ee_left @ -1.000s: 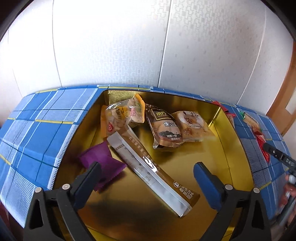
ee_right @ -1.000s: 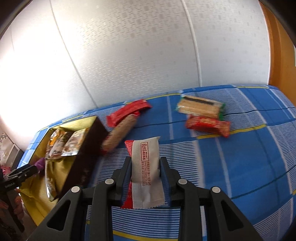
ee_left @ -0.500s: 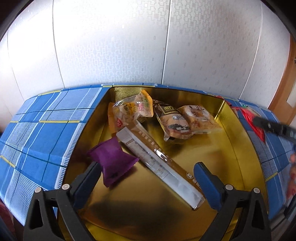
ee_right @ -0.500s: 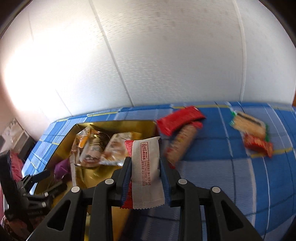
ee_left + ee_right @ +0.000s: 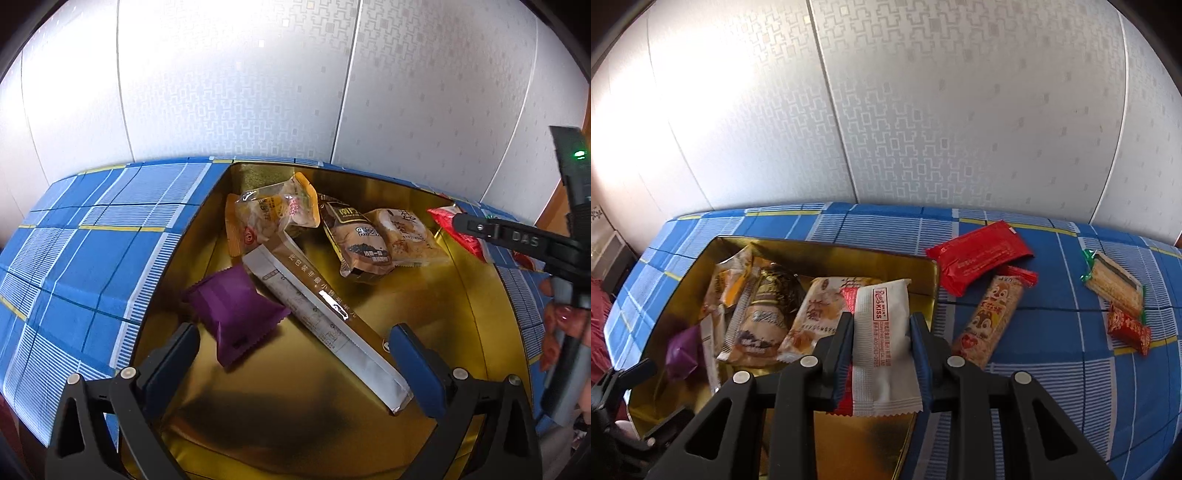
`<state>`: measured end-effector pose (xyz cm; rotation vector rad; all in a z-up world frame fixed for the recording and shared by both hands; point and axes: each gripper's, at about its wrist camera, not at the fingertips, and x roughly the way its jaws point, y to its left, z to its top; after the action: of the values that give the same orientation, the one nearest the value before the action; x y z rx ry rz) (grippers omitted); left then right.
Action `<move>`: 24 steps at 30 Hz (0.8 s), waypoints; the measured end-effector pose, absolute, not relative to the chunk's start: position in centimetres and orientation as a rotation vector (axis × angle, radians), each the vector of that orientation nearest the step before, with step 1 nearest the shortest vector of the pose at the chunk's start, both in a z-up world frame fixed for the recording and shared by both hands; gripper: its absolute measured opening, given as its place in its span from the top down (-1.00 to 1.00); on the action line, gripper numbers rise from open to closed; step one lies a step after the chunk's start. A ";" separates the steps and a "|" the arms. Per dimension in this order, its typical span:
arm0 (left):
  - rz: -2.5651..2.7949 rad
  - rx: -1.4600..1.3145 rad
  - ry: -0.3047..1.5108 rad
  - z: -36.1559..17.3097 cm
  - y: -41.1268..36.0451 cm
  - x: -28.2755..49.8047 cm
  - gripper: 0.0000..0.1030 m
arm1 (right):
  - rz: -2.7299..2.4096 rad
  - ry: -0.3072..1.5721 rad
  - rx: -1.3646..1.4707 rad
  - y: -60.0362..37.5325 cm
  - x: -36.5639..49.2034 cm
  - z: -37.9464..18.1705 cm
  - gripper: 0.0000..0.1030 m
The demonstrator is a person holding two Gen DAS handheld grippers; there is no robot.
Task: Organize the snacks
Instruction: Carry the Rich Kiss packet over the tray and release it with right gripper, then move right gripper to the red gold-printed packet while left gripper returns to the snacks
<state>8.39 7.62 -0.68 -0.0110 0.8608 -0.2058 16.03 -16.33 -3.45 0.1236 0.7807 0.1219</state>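
Observation:
A gold tin [image 5: 480,302] [image 5: 931,284] holds a purple pouch [image 5: 236,314], a long grey and gold stick pack [image 5: 325,317], yellow and brown pastry packs [image 5: 280,214] and a tan pack [image 5: 402,236]. My left gripper [image 5: 295,354] is open and empty over the tin's near end. My right gripper [image 5: 882,332] is shut on a white and red snack packet [image 5: 882,339] and holds it over the tin's right side; it shows at the right of the left wrist view [image 5: 461,225].
On the blue checked tablecloth [image 5: 1052,332] right of the tin lie a red packet [image 5: 979,258], a squirrel-print bar [image 5: 990,317], a clear-wrapped wafer [image 5: 1115,288] and a small red candy [image 5: 1130,328]. A patterned white wall stands behind.
My right gripper has carried the white and red packet left, from over the tablecloth to over the tin. My left gripper has stayed open over the tin.

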 end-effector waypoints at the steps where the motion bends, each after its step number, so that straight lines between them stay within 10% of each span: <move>1: -0.208 -0.013 0.859 -0.7 7.6 8.4 -1.00 | 0.116 0.778 0.126 -16.4 16.2 -3.4 0.40; 24: -0.260 -0.038 0.828 0.0 7.1 7.7 -1.00 | 0.106 0.672 0.215 -20.2 13.0 -2.4 0.35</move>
<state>7.71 7.09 -0.01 -0.0376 0.8278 -0.2598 12.99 -20.21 -2.37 0.2153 0.6723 0.1058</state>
